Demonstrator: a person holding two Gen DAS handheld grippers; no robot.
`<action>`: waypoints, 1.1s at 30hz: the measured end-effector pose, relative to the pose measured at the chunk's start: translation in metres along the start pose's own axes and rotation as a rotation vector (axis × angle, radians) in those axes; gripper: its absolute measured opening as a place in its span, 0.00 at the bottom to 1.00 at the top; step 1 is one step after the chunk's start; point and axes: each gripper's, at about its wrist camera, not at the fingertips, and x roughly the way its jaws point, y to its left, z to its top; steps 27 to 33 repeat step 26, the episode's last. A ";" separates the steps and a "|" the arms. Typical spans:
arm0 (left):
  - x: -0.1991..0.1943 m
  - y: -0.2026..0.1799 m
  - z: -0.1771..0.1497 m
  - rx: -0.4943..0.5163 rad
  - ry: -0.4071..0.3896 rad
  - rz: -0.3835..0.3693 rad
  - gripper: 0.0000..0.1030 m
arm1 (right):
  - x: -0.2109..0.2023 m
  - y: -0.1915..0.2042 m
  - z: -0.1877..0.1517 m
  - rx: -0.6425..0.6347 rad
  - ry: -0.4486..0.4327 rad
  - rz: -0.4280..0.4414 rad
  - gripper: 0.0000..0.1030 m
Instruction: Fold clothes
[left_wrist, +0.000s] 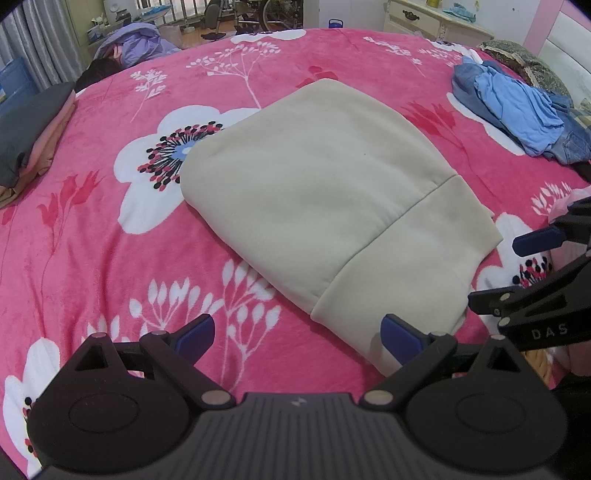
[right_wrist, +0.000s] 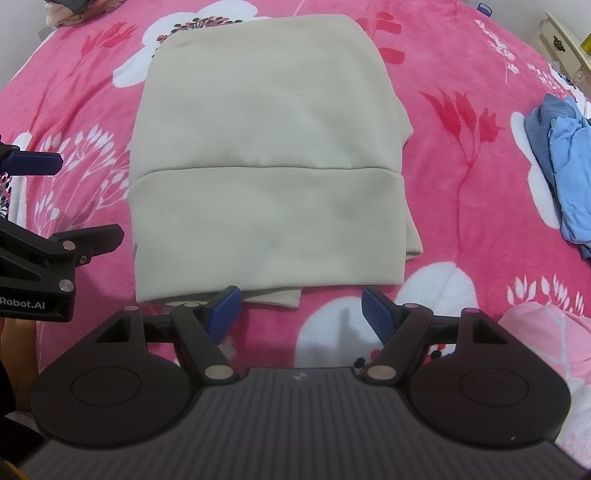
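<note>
Cream garment (right_wrist: 266, 166), folded flat, mid-bed on pink floral blanket (left_wrist: 92, 229). Left gripper (left_wrist: 297, 332) spread wide, empty, right pad just at hem corner; contact unclear. Right gripper (right_wrist: 301, 310) also wide, empty, just short of near hem. Blue clothes pile (left_wrist: 517, 107) far right, partly cut off. Folded stack (left_wrist: 29, 125) at left edge.

The beige garment (right_wrist: 266, 155) is a thick, matt cloth with a soft, faintly brushed face, lying on a pink floral blanket (left_wrist: 92, 258) of fuzzy, plush fleece. Each hand-held gripper, left (left_wrist: 297, 334) and right (right_wrist: 301, 308), is matt black plastic with ribbed blue pads (right_wrist: 376, 314) and dull metal pins. The blue clothes (left_wrist: 517, 107) look thin, crumpled and matt.
</note>
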 end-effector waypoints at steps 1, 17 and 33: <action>0.000 0.000 0.000 0.000 0.000 0.000 0.94 | 0.000 -0.001 0.000 -0.007 0.000 0.000 0.70; 0.001 -0.001 -0.001 -0.004 0.006 0.003 0.94 | 0.001 -0.002 -0.001 -0.013 0.000 0.004 0.70; 0.002 -0.001 -0.001 -0.009 0.007 0.007 0.94 | 0.001 -0.002 0.000 -0.012 0.003 0.006 0.70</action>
